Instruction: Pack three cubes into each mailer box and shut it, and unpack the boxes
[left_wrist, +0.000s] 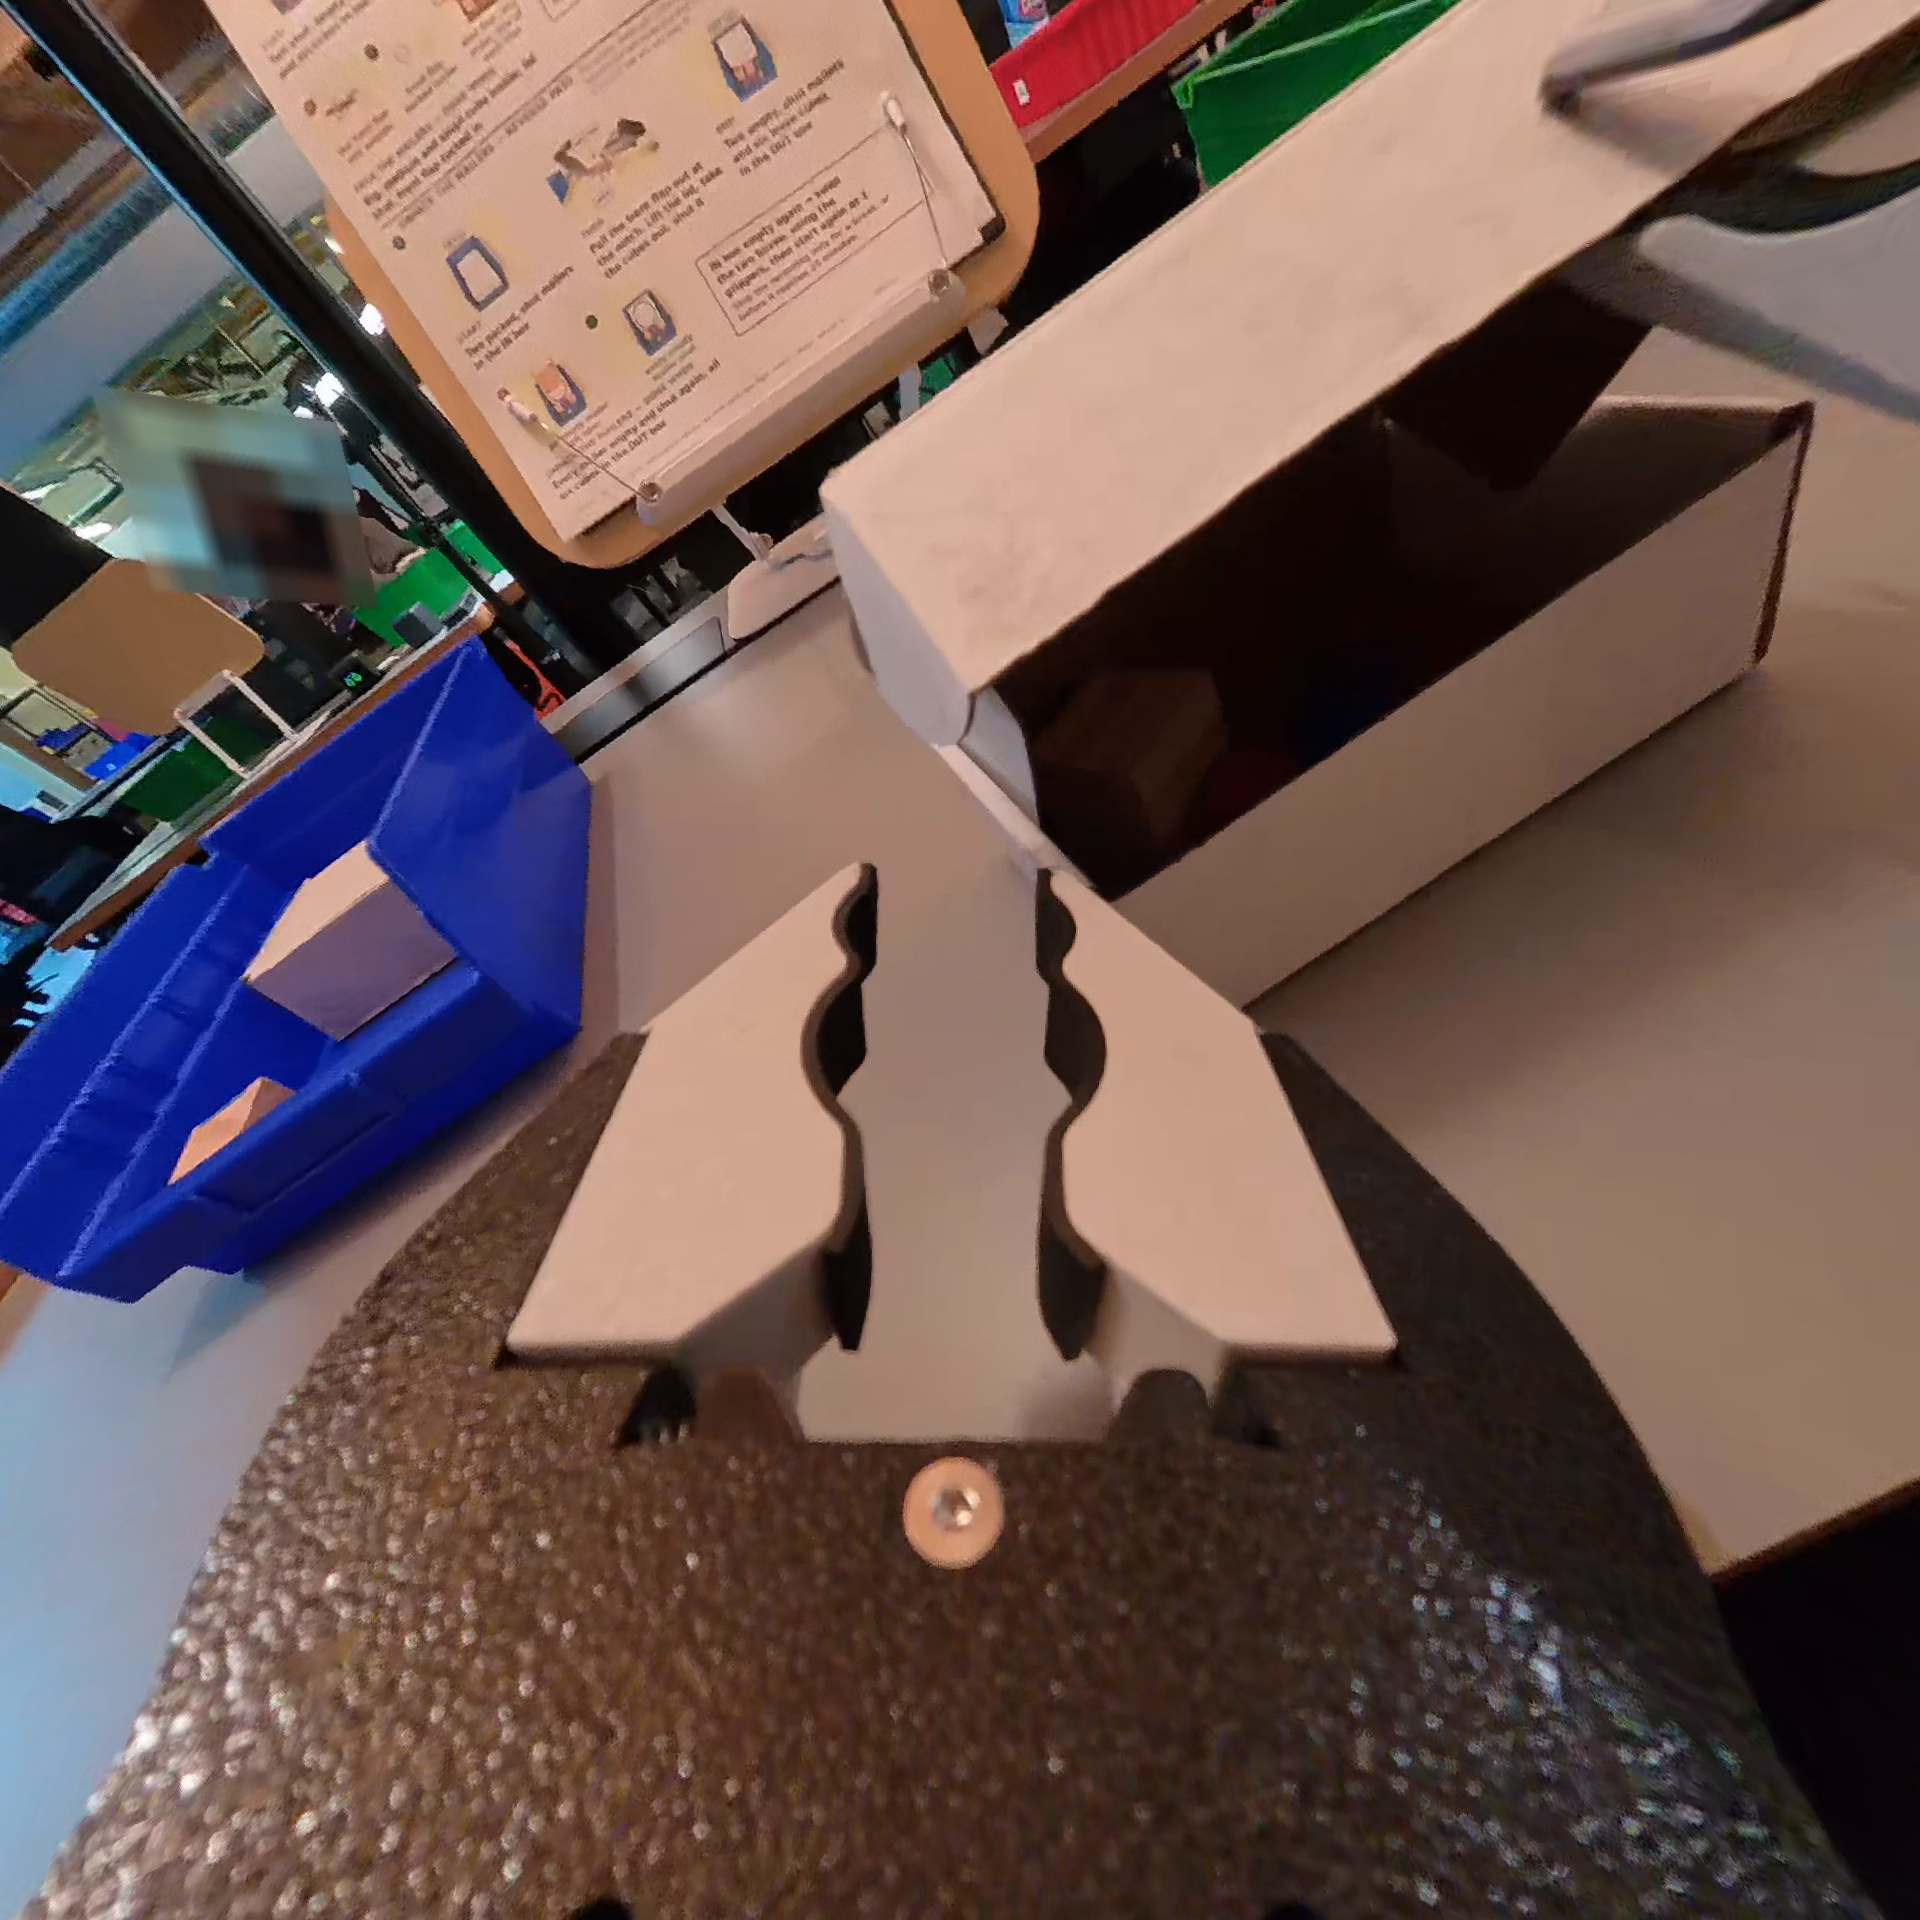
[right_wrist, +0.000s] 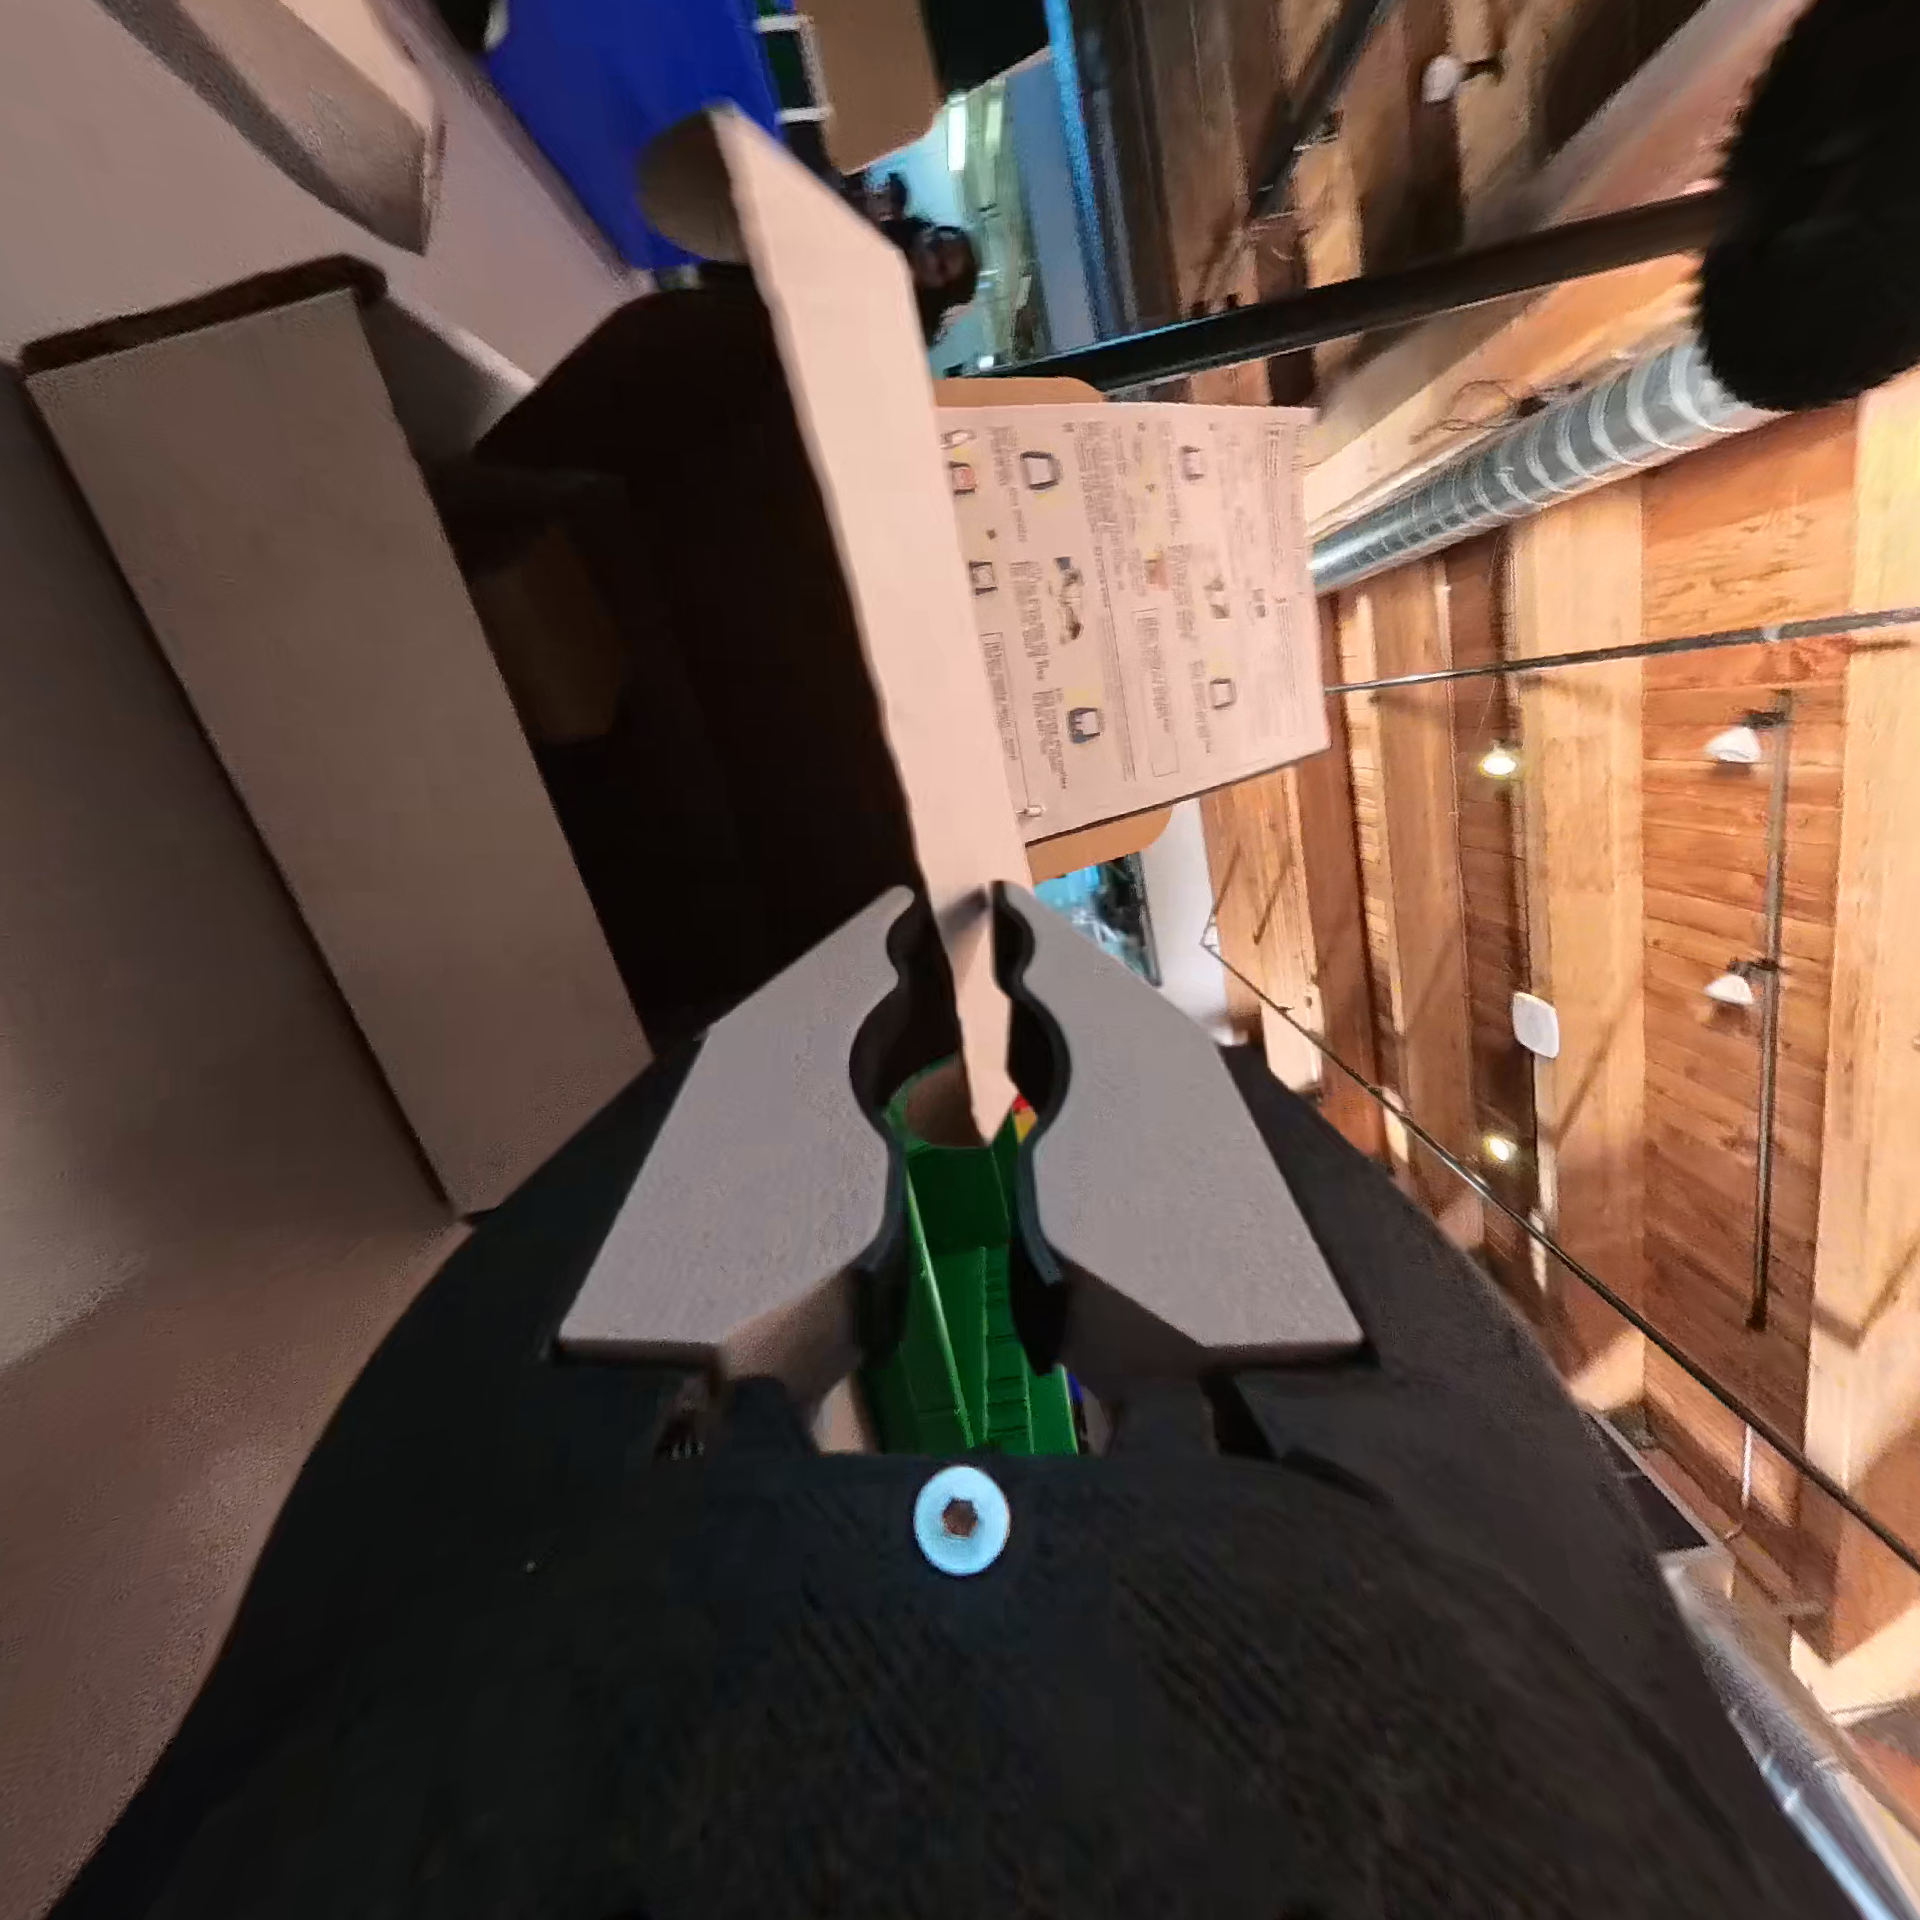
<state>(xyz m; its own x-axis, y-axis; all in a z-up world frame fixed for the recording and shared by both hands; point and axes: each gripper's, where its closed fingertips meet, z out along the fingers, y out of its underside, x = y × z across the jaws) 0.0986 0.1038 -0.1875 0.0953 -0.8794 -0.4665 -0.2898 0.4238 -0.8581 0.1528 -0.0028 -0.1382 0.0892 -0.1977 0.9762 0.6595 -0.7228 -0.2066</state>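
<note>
Left gripper (left_wrist: 956, 914): fingers parted with a clear gap, holding nothing, low over the grey counter (left_wrist: 1558, 1195) just short of the near corner of the mailer box (left_wrist: 1403, 727). Right gripper (right_wrist: 961, 925): fingers closed onto the edge of the box lid (right_wrist: 842, 468), holding it raised. The box sits on the counter to the right, lid part-open; inside, a brown cube (left_wrist: 1132, 758) is visible near the front corner, with darker red and blue shapes beside it that are probably the other cubes, though shadow prevents certainty. To the left, a blue bin (left_wrist: 312, 987) holds what appears to be a second, shut box. Beyond, an instruction sheet on a stand (left_wrist: 665, 239) stands at the far edge, with green and red bins behind it. Assessment: the step in hand appears to be opening or shutting the lid; which one cannot be determined. If unpacking, the next move calls for the lid to go fully back and the left gripper to reach in for the brown cube; if shutting, the front flap must be tucked.
</note>
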